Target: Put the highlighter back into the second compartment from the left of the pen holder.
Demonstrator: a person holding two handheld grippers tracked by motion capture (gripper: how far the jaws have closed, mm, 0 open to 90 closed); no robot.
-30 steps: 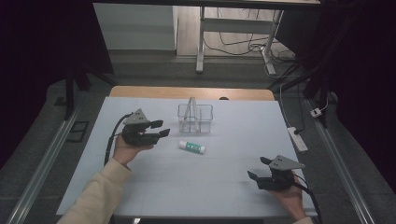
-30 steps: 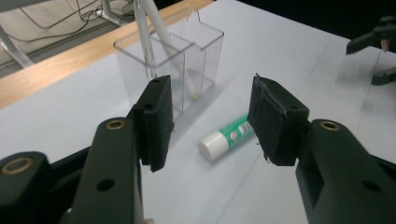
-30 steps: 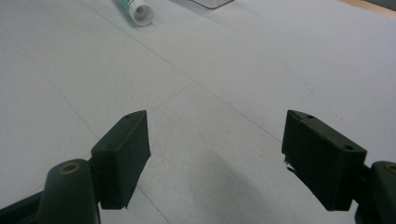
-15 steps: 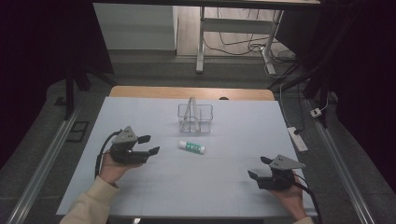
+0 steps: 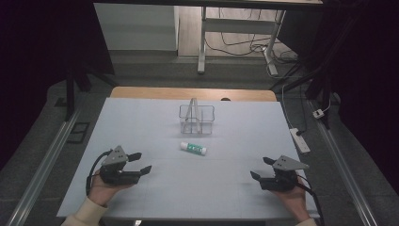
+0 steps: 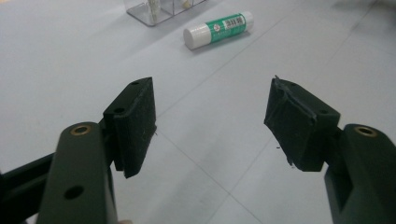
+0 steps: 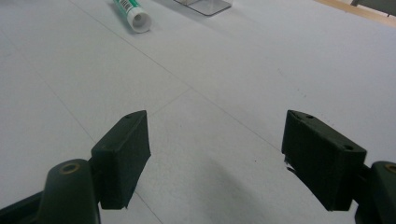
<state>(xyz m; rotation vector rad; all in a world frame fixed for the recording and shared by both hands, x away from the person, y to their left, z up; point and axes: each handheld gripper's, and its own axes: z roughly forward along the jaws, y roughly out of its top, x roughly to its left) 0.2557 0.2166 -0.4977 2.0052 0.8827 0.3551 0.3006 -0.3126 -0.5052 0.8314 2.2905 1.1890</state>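
Glue stick [image 5: 193, 148] before clear organiser [image 5: 196, 119], barcode legible in left gripper view

- The high view looks forward and down on the whole counter [image 5: 141, 122] from above.
- Each hand-held gripper's camera sits low, close to the counter, facing inward.
- All three share the glue stick [image 5: 193, 148].
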